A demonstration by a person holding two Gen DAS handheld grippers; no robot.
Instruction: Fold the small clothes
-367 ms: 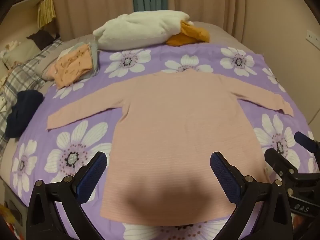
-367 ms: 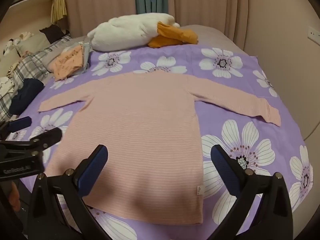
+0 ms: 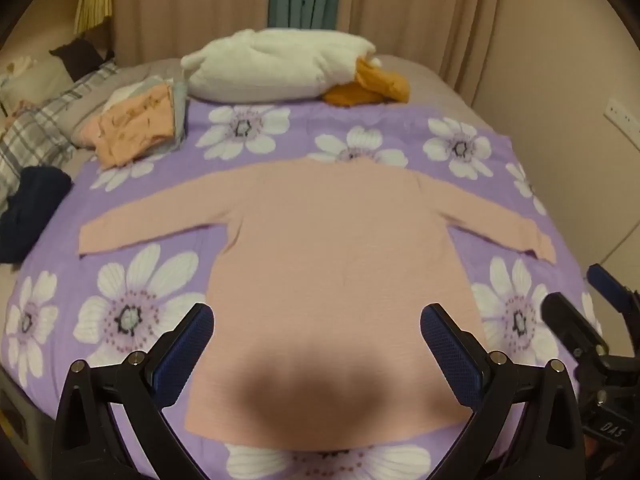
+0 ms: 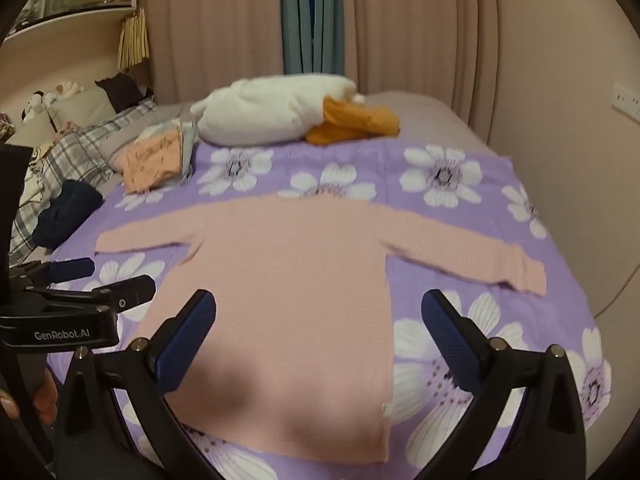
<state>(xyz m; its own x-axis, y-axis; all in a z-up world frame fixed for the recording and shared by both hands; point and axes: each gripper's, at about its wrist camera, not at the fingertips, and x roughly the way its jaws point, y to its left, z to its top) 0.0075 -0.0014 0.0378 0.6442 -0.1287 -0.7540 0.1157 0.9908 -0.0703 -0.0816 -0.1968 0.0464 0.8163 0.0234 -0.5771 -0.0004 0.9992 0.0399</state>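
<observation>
A pink long-sleeved knit top [image 3: 336,264] [image 4: 288,280] lies flat on the purple flowered blanket [image 3: 132,304] [image 4: 460,184], sleeves spread to both sides, hem toward me. My left gripper [image 3: 318,344] hovers open above the hem, nothing between its blue pads. My right gripper [image 4: 319,338] also stands open above the lower right part of the top, holding nothing. Each gripper shows at the edge of the other's view: the right gripper [image 3: 576,312] and the left gripper [image 4: 108,284].
A small stack of folded clothes [image 3: 136,132] [image 4: 160,156] sits at the blanket's far left. A white plush with orange parts [image 3: 280,68] [image 4: 280,112] lies at the back. A dark garment [image 3: 32,212] and plaid bedding [image 3: 36,136] lie left; a wall on the right.
Both views have tilted up a little, so the top and the bed sit lower in the frames. Both grippers remain open; the top has not moved.
</observation>
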